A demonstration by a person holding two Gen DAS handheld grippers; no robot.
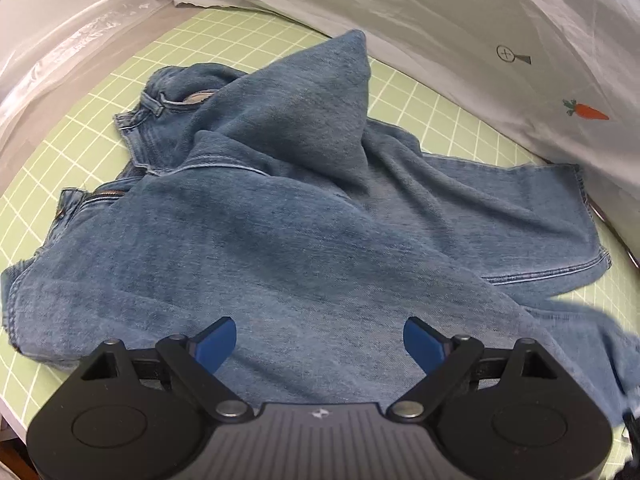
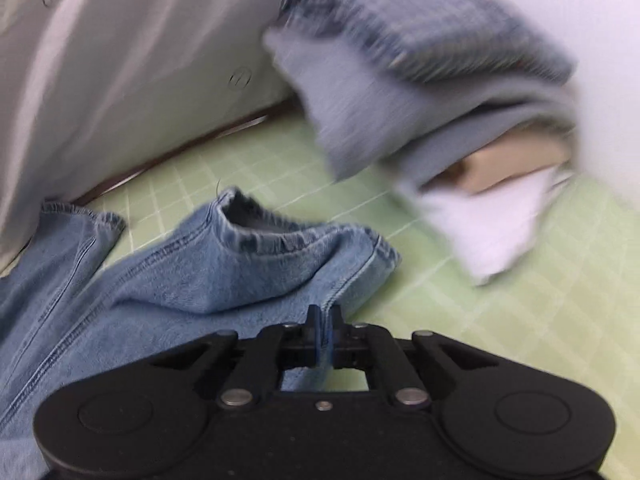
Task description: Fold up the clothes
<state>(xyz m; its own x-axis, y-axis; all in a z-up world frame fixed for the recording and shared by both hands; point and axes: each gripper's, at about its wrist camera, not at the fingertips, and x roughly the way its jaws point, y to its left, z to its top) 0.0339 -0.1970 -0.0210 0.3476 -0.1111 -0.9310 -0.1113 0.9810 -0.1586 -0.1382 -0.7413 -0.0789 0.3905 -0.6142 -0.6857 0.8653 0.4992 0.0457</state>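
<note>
Left wrist view: crumpled pair of blue denim jeans (image 1: 288, 208) lies spread over the pale green grid-lined worktop (image 1: 80, 148), waistband with belt loop toward the far left, one leg hem reaching toward the right. A fold of denim stands up in a peak near the far middle. Left hand-held gripper (image 1: 319, 342) hangs over the near part of the jeans, its blue pads (image 1: 218, 342) set wide apart with only flat denim showing between them; pads do not press on the cloth as far as the view shows

White sheet printed with small symbols and an orange carrot (image 1: 500, 40) stands along the far and right edge of the worktop, just beside the leg hem. Clear plastic film (image 1: 68, 48) runs along the left edge

Right wrist view (blurred): right hand-held gripper (image 2: 325, 316) has its jaws drawn together, with the stitched side edge of a jeans leg running in between the fingers; grip on the denim looks likely, edge seam pinched. The open leg hem lies just beyond the fingertips, the rest of the leg to the left

Pile of grey-blue and white folded clothes (image 2: 432, 92) sits further off at upper right on the worktop, apart from the jeans, details smeared
</note>
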